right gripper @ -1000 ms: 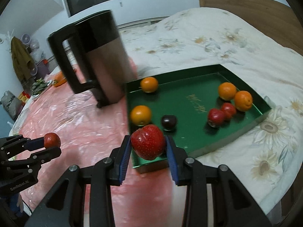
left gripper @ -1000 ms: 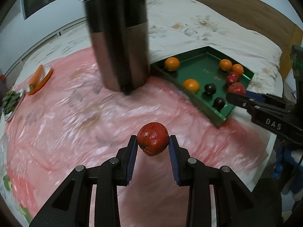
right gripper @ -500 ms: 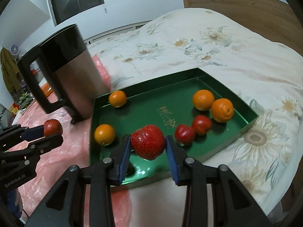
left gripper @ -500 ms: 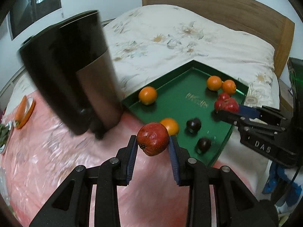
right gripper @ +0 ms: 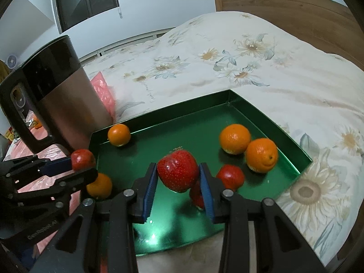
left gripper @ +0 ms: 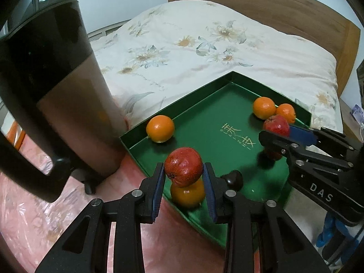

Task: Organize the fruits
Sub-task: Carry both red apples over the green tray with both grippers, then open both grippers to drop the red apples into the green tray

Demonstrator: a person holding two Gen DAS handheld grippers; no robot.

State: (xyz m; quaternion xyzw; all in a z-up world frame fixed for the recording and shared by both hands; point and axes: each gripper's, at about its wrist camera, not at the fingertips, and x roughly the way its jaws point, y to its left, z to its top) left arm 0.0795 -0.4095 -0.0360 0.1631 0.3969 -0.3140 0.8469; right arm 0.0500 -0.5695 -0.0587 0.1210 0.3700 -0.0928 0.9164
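A green tray point(left gripper: 227, 104) lies on the bed; it also shows in the right wrist view point(right gripper: 200, 125). My left gripper point(left gripper: 183, 170) is shut on a red apple point(left gripper: 183, 167) and holds it above the tray's near corner, over an orange point(left gripper: 187, 195). My right gripper point(right gripper: 178, 174) is shut on a big strawberry point(right gripper: 177, 173) above the middle of the tray. In the tray lie oranges point(right gripper: 234, 138) point(right gripper: 261, 155) point(right gripper: 119, 134), red fruits point(right gripper: 231, 177) and a dark plum point(left gripper: 233, 179). The right gripper shows in the left wrist view point(left gripper: 276, 132), the left gripper in the right wrist view point(right gripper: 83, 162).
A tall black and steel kettle point(left gripper: 52, 95) stands left of the tray on a pink plastic sheet point(left gripper: 45, 216); it also shows in the right wrist view point(right gripper: 56, 100). A flowered quilt point(left gripper: 204, 45) and a wooden headboard point(left gripper: 284, 6) lie behind.
Both grippers have moved forward with their fruit, over the tray. The left gripper has swung right, so the kettle now stands at its left.
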